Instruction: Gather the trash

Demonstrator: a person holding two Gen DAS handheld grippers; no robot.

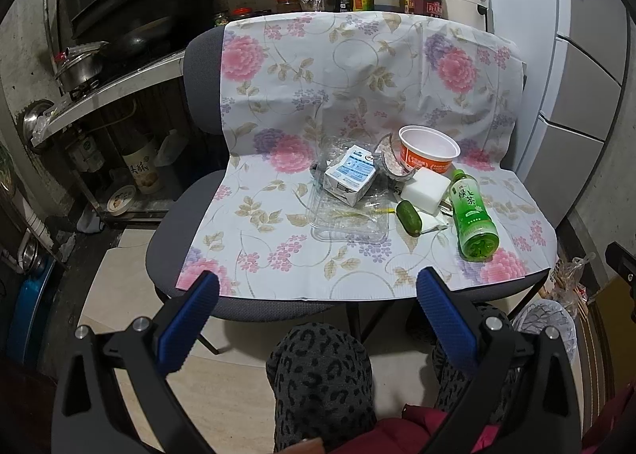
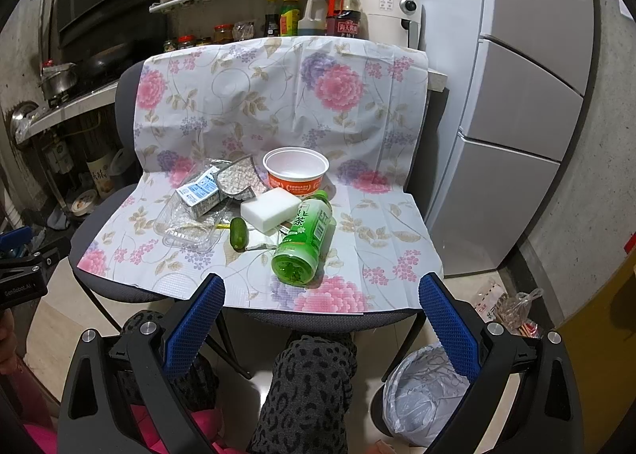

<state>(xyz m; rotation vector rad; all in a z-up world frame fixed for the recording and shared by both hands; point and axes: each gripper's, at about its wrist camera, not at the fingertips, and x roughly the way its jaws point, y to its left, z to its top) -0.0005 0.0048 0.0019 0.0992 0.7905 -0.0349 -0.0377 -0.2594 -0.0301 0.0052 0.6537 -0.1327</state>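
Trash lies on a chair covered with a floral sheet: a green tea bottle on its side, an orange-and-white cup, a white foam block, a small milk carton, a clear plastic tray, a small green cucumber piece and a foil wrapper. The same items show in the right wrist view: bottle, cup, foam block, carton, tray. My left gripper and right gripper are both open and empty, short of the chair's front edge.
A lined trash bin stands on the floor right of the chair; it also shows in the left wrist view. A person's patterned knees are below the grippers. A fridge is at right, a stove and shelves at left.
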